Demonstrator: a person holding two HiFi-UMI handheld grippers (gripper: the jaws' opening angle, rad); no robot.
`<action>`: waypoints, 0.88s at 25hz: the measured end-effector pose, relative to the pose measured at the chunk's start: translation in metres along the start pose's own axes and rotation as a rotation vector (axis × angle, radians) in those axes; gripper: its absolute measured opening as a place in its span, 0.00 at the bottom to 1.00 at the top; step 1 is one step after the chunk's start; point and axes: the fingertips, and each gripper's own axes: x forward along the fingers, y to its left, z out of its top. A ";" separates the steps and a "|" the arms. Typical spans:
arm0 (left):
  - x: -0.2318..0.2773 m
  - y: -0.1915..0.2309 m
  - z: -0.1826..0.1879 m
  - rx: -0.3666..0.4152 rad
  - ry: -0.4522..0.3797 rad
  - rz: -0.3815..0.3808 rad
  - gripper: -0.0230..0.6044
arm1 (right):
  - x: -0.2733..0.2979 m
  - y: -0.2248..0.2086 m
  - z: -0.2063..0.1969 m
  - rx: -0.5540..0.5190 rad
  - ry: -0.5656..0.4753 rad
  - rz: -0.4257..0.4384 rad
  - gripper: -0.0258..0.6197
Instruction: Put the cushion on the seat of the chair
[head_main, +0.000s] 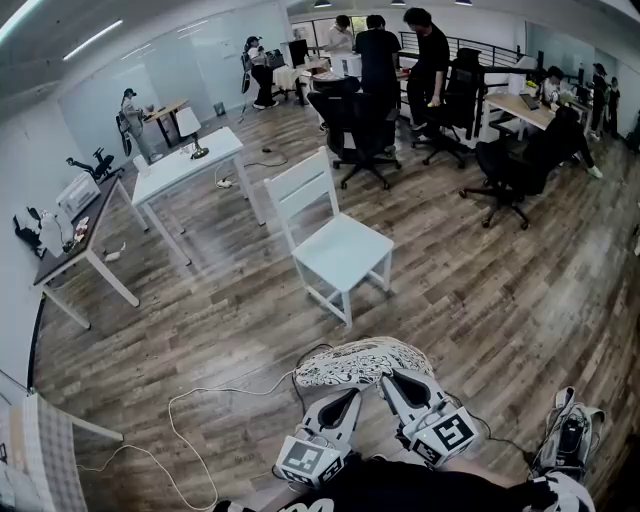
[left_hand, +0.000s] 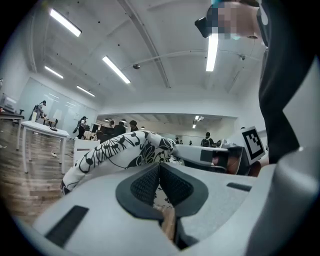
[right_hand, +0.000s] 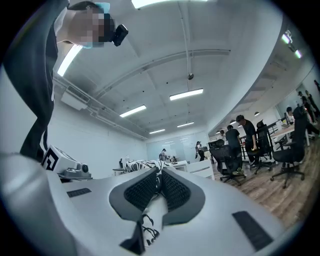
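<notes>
The left hand-held gripper (head_main: 343, 393) was closed almost fully on the near edge of the cushion (head_main: 360, 362), with the black-and-white patterned fabric pinched between its pads. The right hand-held gripper (head_main: 402, 380), just beside it at 3 o'clock, was clamped on the same edge in the same way. The cushion was held clear of the floor (head_main: 480, 300), at 12 o'clock from both grippers. The white chair (head_main: 340, 250) stood well apart, further toward 12 o'clock, and a white table (head_main: 185, 165) lay at 10 o'clock.
</notes>
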 end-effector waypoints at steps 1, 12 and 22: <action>0.000 -0.001 0.000 0.000 0.000 -0.001 0.05 | -0.001 -0.001 0.001 0.005 -0.004 0.000 0.10; -0.004 -0.003 -0.005 0.000 -0.001 0.021 0.05 | -0.004 -0.001 0.000 0.019 -0.013 0.015 0.10; 0.013 0.013 -0.009 -0.023 0.014 0.029 0.05 | 0.013 -0.015 -0.007 0.041 -0.005 0.011 0.10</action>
